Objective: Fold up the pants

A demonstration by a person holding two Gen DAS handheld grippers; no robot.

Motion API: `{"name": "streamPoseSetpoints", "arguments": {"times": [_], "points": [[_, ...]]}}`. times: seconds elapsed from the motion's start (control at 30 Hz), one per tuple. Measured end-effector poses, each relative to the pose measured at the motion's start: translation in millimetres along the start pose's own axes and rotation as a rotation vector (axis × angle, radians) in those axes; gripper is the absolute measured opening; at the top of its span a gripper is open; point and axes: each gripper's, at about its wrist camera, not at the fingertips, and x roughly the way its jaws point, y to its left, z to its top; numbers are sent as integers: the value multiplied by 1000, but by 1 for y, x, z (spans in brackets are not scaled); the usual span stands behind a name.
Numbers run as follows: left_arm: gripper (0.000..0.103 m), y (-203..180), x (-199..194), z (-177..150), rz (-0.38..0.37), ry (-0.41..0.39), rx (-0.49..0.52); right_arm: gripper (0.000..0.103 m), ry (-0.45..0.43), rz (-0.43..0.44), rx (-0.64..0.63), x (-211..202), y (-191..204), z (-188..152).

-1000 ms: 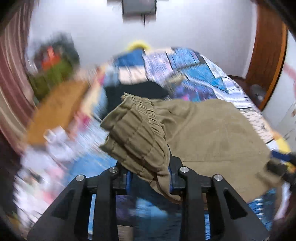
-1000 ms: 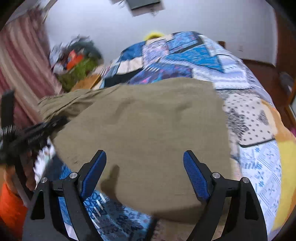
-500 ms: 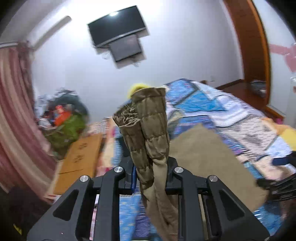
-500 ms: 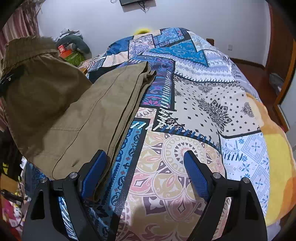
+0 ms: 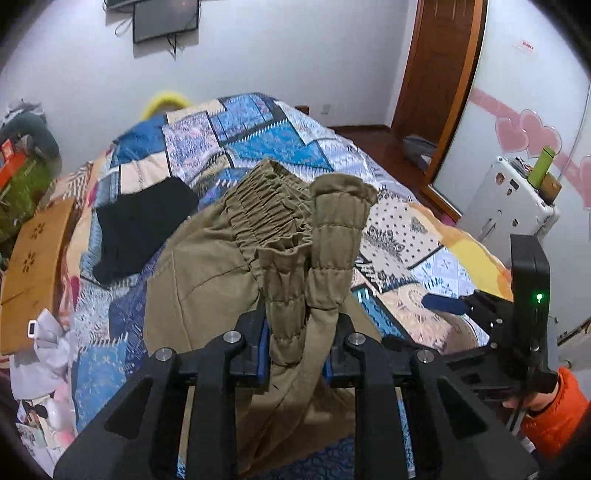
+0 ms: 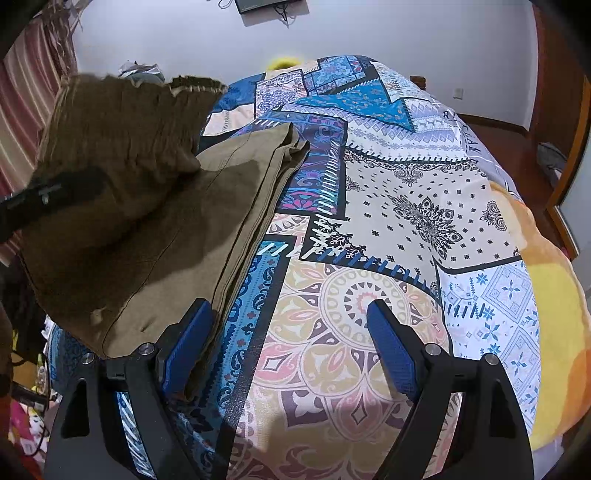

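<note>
Olive-brown pants (image 5: pixel 207 280) lie partly on a patchwork bedspread (image 5: pixel 258 147). My left gripper (image 5: pixel 295 354) is shut on the gathered elastic waistband (image 5: pixel 325 251) and holds it lifted above the bed. In the right wrist view the legs of the pants (image 6: pixel 192 221) lie flat on the left of the bed, with the raised waistband (image 6: pixel 122 122) above them. My right gripper (image 6: pixel 291 343) is open and empty, just above the bedspread (image 6: pixel 424 221) beside the pants' right edge. It also shows in the left wrist view (image 5: pixel 443 304).
A black garment (image 5: pixel 140 225) lies on the bed beyond the pants. A wooden lap table (image 5: pixel 33 266) and clutter sit at the bed's left. A white appliance (image 5: pixel 509 206) and a wooden door (image 5: pixel 439 85) stand to the right. A television (image 5: pixel 166 18) hangs on the far wall.
My left gripper has lowered the waistband forward toward the bed. My right gripper has stayed open beside the pants' edge, barely moving.
</note>
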Motion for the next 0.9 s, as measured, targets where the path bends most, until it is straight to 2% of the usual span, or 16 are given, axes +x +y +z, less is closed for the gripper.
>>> {"name": "streamPoseSetpoints", "arguments": {"times": [0.03,0.1,0.17,0.2,0.23,0.33,0.43,0.57,0.73,0.9], "points": [[33,3,0,0,3,5,1,83,0,0,3,0,0,0],[72,4,-2,-1,31,-7,3,83,-1,0,12,0,-2,0],[85,8,-4,-1,44,-48,-5,84,-3,-2,21,0,-3,0],[88,10,-8,-1,33,-58,-5,84,-5,-3,24,-1,-3,-1],[89,11,-11,-2,18,-64,2,84,-5,-3,25,-1,-3,-1],[92,17,-17,1,54,-98,6,84,-4,-1,33,-2,-5,-2],[97,32,-22,8,59,-132,-23,84,-1,-2,46,-4,-8,-1],[99,61,-15,28,150,-151,-28,84,-17,-8,64,-11,-10,0],[99,101,20,60,200,-86,-31,84,-74,-28,58,-29,-9,6],[99,132,74,87,227,7,-9,84,-104,-25,74,-35,-8,16]]}}
